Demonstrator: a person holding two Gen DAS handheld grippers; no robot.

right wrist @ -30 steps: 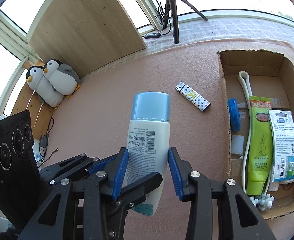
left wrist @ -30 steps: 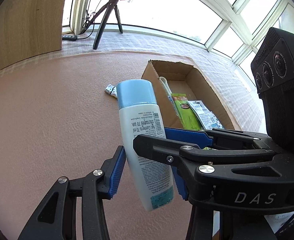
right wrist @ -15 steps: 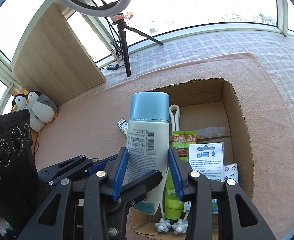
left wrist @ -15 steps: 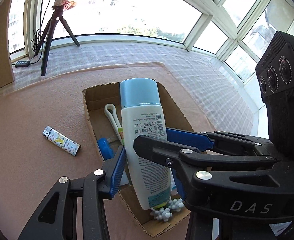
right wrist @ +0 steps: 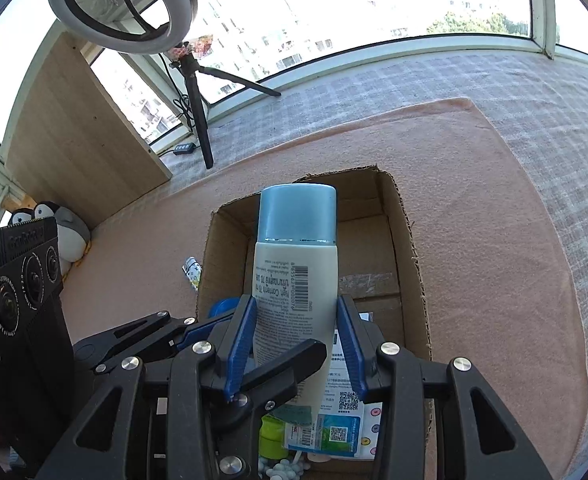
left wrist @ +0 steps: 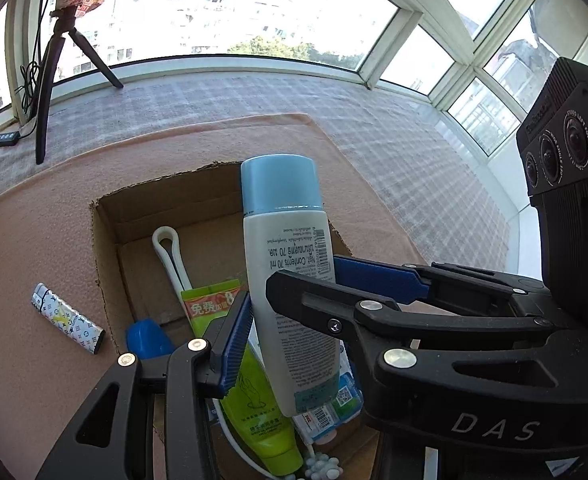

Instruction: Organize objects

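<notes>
A white bottle with a pale blue cap [left wrist: 289,280] [right wrist: 296,276] hangs upright over the open cardboard box [left wrist: 105,260] [right wrist: 410,248]. My left gripper [left wrist: 289,320] is shut on its lower body; only the left blue pad [left wrist: 235,340] shows, pressed to the bottle. My right gripper [right wrist: 296,316] is shut on the same bottle, with a blue pad tight on each side. The right gripper's fingers [left wrist: 334,312] cross in front of the bottle in the left wrist view and hide my left gripper's other finger.
In the box lie a green tube [left wrist: 253,412], a white loop strap [left wrist: 169,252], a blue cap [left wrist: 147,340], printed packets [right wrist: 342,428] and white beads [left wrist: 322,466]. A patterned lighter [left wrist: 67,322] rests on the pink mat [left wrist: 33,240]. Tripod [right wrist: 197,112], wooden board [right wrist: 77,132], plush penguin [right wrist: 69,236] behind.
Both grippers have carried the bottle from over the mat near the lighter to above the box. The box now fills the middle of both views, the bottle's grip unchanged.
</notes>
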